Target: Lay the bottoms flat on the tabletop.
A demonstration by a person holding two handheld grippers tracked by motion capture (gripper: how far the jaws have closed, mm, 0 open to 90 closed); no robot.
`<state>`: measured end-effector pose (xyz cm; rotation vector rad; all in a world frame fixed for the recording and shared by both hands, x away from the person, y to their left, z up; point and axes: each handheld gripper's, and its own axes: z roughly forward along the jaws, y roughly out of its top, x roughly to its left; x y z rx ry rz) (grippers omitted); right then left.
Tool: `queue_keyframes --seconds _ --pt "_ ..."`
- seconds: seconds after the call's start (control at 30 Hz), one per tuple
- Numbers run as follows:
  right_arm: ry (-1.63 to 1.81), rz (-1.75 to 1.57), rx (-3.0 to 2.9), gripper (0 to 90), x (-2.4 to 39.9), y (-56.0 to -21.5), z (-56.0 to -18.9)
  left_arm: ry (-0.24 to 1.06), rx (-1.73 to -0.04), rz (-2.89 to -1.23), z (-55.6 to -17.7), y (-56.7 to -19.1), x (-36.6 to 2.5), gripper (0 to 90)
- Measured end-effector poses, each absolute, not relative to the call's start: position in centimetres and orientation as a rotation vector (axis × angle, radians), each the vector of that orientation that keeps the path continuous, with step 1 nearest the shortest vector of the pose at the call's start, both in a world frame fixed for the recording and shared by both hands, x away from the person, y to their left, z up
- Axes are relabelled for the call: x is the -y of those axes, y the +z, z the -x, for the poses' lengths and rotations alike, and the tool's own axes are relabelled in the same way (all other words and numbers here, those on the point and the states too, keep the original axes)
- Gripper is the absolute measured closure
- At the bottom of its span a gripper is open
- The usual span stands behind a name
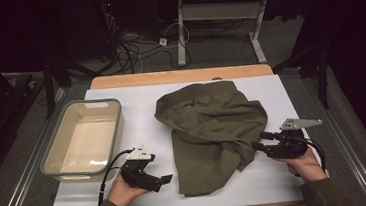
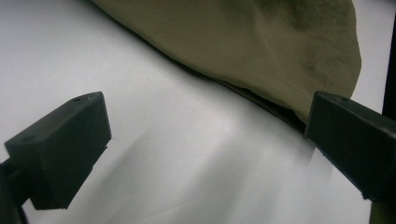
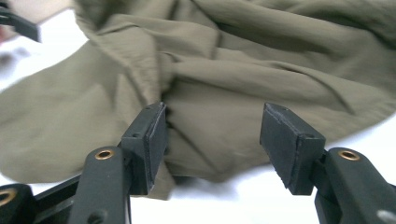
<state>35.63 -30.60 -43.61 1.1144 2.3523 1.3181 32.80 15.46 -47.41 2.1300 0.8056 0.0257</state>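
A: Where's the olive garment (image 1: 211, 130)?
B: Crumpled on the white worktop (image 1: 137, 114), right of the plastic tub (image 1: 84, 137).
A: The right hand-held gripper (image 1: 262, 141)?
B: Jaws apart at the cloth's edge, clamping nothing.
A: The left hand-held gripper (image 1: 165, 180)?
B: Spread wide over bare worktop, beside the cloth.

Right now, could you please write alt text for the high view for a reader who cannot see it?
A crumpled olive garment lies on a white table, an open gripper at each side: left gripper, right gripper. A beige tub sits far left.
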Motion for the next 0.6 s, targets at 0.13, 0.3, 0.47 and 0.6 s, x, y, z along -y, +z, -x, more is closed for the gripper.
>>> queue_keyframes --seconds 0.13,0.3,0.47,0.6 --pt "1.337 -1.085 -2.380 41.8 29.9 -43.9 -35.2 0.025 -0.805 -2.132 -32.8 -47.4 -15.5 0.0" --pt "1.336 -1.065 -2.396 41.2 29.6 -44.0 -34.7 0.027 -0.801 -2.133 -32.7 -47.4 -15.5 0.0" --pt "1.349 -1.034 -2.420 41.0 29.0 -44.3 -34.1 0.024 -0.803 -2.132 -32.8 -47.4 -15.5 0.0" --pt "1.362 -1.004 -2.448 40.5 28.5 -44.4 -33.8 0.025 -0.802 -2.133 -32.8 -47.4 -15.4 0.0"
